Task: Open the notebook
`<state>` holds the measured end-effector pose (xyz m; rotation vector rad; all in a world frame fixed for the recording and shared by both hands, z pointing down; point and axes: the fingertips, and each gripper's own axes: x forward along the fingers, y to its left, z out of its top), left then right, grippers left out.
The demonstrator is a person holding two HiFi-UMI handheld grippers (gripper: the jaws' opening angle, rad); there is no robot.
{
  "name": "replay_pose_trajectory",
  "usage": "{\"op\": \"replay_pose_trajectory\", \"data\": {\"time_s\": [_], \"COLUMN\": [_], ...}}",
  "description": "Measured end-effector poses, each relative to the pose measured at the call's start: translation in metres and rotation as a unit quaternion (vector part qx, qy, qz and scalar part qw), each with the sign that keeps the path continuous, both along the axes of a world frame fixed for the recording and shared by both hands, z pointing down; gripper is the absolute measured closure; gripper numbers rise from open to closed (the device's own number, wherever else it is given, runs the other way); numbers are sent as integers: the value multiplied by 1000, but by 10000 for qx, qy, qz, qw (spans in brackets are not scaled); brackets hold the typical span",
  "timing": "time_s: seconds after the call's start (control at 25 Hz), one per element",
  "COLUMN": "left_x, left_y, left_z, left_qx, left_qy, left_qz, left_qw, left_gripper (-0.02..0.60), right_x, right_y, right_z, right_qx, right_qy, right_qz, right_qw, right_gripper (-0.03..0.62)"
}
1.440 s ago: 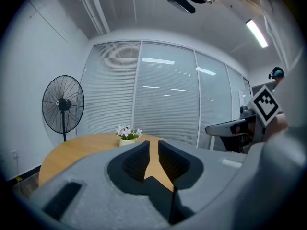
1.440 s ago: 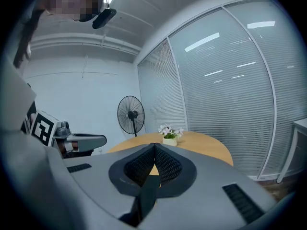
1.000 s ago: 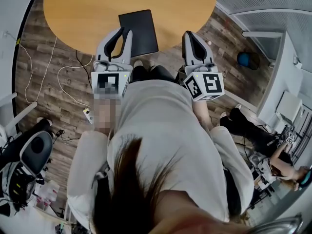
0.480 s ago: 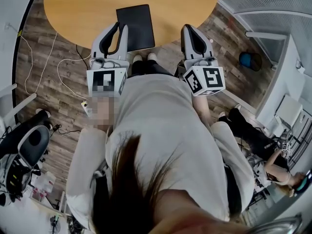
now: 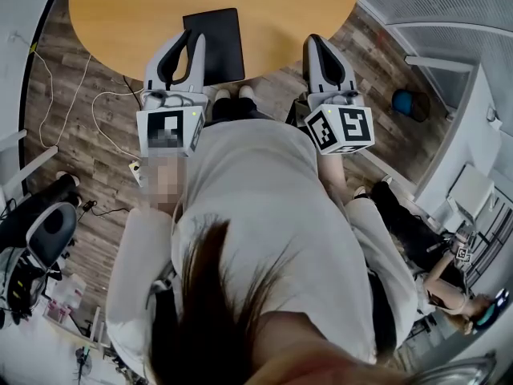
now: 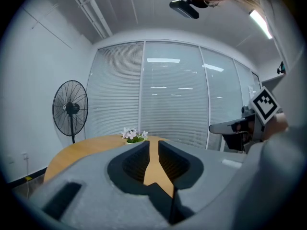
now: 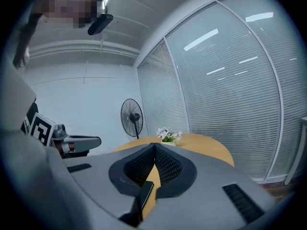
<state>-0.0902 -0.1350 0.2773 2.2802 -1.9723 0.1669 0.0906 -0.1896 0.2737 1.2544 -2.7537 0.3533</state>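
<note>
L tongs [image 6: 149, 143] slightly apart, empty, over table [image 6: 76, 153]; flowers [image 6: 133, 135] beyond, fan [image 6: 71, 110] left.

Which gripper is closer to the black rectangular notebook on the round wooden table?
Left. The left gripper has its tips beside the left edge of the black rectangular notebook. The right gripper is farther off to its right, with bare wooden table between.

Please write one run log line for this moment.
notebook: closed, flat on table | left gripper: narrowly open, empty | right gripper: shut, empty
</note>
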Motion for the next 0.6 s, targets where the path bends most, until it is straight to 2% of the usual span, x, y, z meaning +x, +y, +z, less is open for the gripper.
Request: {"op": "replay_pose_trajectory", "data": {"time_s": [0.6], "left_x": [2], "left_y": [5], "left_z": [21], "left_qx": [-274], "left_qy": [25], "left_qz": [-131], "left_qw": [9995], "left_gripper": [509], "right_x": [-4], "right_y": [-8], "right_z": [19], "right_qx": [-120], "right_qy": [50], "right_qz": [-155], "right_qw": [9998], "right_gripper": [592]}}
